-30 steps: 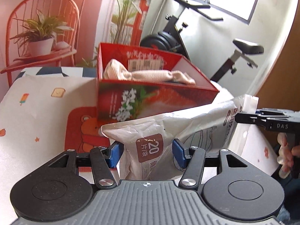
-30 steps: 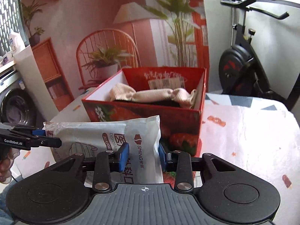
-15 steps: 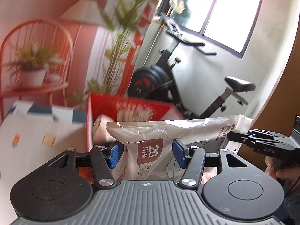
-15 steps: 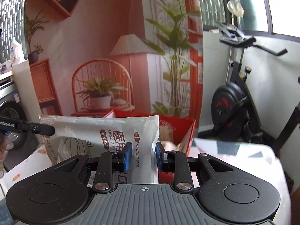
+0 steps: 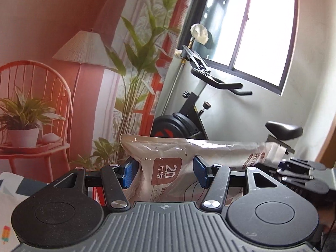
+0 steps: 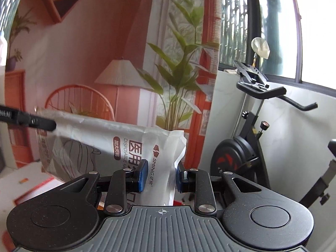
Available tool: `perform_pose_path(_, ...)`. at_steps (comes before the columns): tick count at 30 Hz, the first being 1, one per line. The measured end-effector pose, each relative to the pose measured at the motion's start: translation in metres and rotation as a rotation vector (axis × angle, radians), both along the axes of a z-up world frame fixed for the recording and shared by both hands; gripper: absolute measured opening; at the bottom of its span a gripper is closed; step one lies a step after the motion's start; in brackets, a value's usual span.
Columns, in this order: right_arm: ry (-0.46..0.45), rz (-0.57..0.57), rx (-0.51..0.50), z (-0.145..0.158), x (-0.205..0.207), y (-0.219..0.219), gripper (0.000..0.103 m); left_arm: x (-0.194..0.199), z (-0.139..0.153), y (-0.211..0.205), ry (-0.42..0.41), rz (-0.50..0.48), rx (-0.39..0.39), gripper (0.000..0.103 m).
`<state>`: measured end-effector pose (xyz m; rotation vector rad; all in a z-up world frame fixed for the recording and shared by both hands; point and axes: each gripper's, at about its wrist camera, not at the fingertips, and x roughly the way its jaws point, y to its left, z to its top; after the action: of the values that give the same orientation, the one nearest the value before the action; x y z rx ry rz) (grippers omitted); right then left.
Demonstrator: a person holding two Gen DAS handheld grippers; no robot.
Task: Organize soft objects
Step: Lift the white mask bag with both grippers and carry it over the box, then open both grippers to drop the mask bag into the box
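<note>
Here the white plastic pack [image 5: 189, 147] hangs in the air between 2 grippers: left gripper [image 5: 166, 172] fingers clamp one end, right gripper [image 6: 159, 174] fingers pinch the other.

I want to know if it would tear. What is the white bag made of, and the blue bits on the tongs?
The white bag looks like thin, glossy plastic film: it crinkles, shines along its top seam and is partly see-through. The blue pads on the left tongs look like matte rubber or soft plastic, though that is hard to tell by sight.
</note>
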<state>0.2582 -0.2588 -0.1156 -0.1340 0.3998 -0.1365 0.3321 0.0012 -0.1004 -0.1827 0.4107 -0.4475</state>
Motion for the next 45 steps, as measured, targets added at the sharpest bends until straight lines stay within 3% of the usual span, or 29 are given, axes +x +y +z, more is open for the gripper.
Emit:
perform_pose_path(8, 0.079, 0.015, -0.120, -0.056, 0.063, -0.001, 0.025, 0.053, -0.035, 0.003, 0.026, 0.032, 0.016, 0.059)
perform_pose_path(14, 0.106, -0.015, -0.099, -0.076, 0.072, -0.015, 0.024, 0.067, -0.058, 0.003, 0.111, -0.033, -0.008, 0.059)
perform_pose_path(26, 0.262, -0.002, -0.107, -0.101, 0.095, -0.010, 0.018, 0.095, -0.082, -0.004, 0.269, -0.007, 0.183, 0.053)
perform_pose_path(31, 0.336, -0.020, -0.082, -0.112, 0.103, -0.011, 0.015, 0.105, -0.087, -0.007, 0.327, -0.004, 0.216, 0.053)
perform_pose_path(39, 0.408, -0.048, -0.092, -0.127, 0.114, -0.005, 0.013, 0.111, -0.095, -0.019, 0.349, -0.015, 0.316, 0.053)
perform_pose_path(41, 0.412, -0.059, -0.105, -0.127, 0.114, -0.004, 0.017, 0.112, -0.093, -0.019, 0.352, -0.016, 0.316, 0.054)
perform_pose_path(43, 0.411, -0.073, -0.118, -0.126, 0.112, -0.002, 0.023, 0.109, -0.089, -0.019, 0.347, -0.023, 0.315, 0.062)
perform_pose_path(45, 0.389, -0.089, -0.112, -0.122, 0.108, -0.002, 0.042, 0.104, -0.084, -0.019, 0.330, -0.026, 0.316, 0.080)
